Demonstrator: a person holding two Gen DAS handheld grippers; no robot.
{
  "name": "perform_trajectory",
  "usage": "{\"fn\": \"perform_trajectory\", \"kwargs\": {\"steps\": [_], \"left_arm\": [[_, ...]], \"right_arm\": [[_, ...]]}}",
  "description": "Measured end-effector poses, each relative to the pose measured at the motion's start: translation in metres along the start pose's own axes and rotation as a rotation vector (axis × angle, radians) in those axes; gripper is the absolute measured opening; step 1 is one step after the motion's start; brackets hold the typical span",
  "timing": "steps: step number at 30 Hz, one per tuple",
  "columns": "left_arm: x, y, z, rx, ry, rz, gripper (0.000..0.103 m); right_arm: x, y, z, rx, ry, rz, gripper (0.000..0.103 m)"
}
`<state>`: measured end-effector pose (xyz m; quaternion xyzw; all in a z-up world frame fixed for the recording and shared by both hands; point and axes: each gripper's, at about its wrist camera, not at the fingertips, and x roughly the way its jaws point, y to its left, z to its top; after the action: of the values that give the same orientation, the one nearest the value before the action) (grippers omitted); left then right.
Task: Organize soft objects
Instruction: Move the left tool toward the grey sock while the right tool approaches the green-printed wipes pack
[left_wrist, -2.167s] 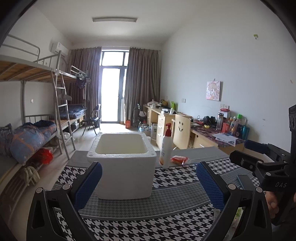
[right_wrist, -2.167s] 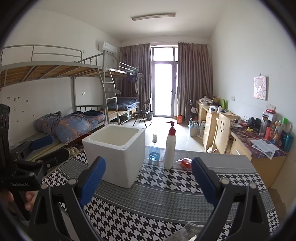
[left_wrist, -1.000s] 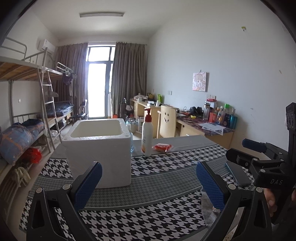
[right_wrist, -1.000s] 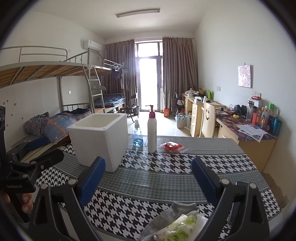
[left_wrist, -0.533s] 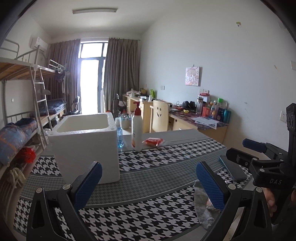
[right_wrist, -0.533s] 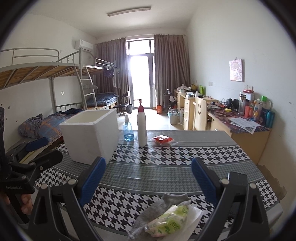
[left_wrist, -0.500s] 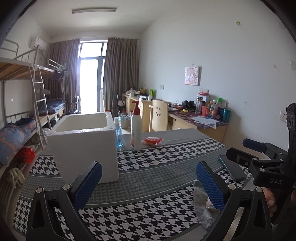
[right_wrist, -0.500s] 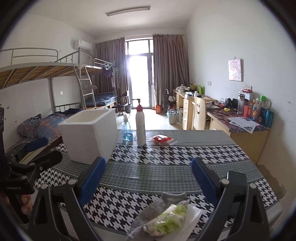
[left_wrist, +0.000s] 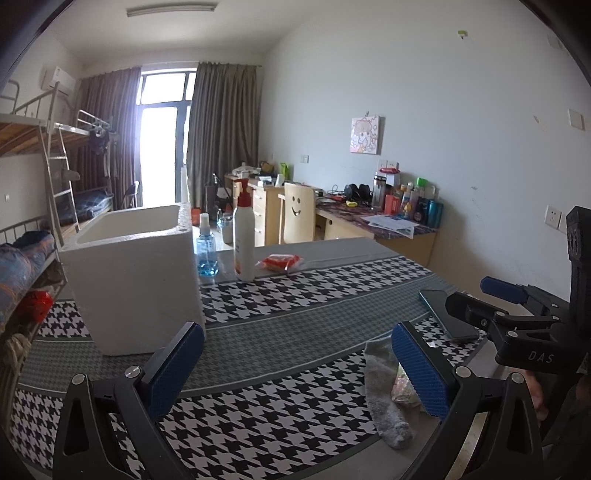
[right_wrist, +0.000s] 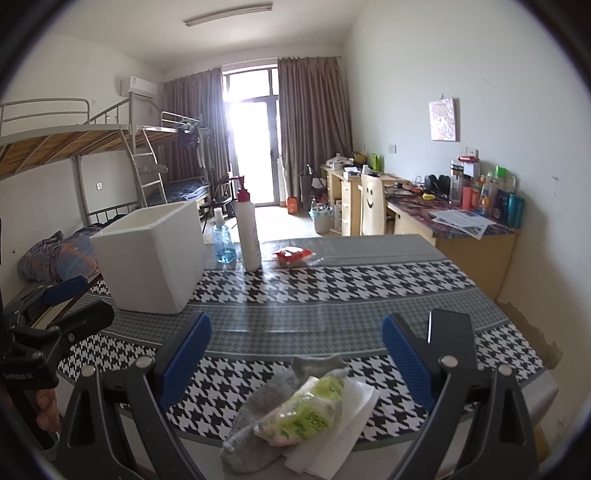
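Observation:
A grey sock (right_wrist: 258, 413) lies at the table's near edge, with a green-and-white plastic packet (right_wrist: 306, 410) on it and a white tissue (right_wrist: 347, 432) under both. My right gripper (right_wrist: 295, 365) hovers open just above and behind this pile, nothing between its blue pads. In the left wrist view the grey sock (left_wrist: 384, 398) sits low right, partly behind my right fingertip. My left gripper (left_wrist: 295, 369) is open over bare tablecloth. A white foam box (left_wrist: 136, 273), open on top, stands at the left; the same foam box (right_wrist: 151, 254) shows in the right wrist view.
A white pump bottle (left_wrist: 243, 240), a small blue spray bottle (left_wrist: 206, 251) and a red snack packet (left_wrist: 279, 263) stand at the table's far side. A dark phone (left_wrist: 447, 314) lies at the right. The houndstooth tablecloth (left_wrist: 295, 295) covers the table. Beds left, desks right.
Both grippers have drawn back and swung toward the near right of the table. The sock, packet and tissue pile has come into view. Both grippers stay open.

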<state>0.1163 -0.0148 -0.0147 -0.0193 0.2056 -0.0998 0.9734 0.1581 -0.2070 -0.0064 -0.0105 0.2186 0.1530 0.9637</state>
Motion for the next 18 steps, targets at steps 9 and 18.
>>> {"fn": "perform_trajectory", "kwargs": {"steps": [9,18], "left_arm": [[0.005,-0.011,-0.007,0.019,0.038,-0.037,0.102],[0.012,-0.016,-0.013,0.019,0.062,-0.050,0.102]], "right_arm": [[-0.005,-0.007,-0.009,0.016,0.017,-0.022,0.096],[-0.005,-0.010,-0.020,0.021,0.044,-0.040,0.096]]}}
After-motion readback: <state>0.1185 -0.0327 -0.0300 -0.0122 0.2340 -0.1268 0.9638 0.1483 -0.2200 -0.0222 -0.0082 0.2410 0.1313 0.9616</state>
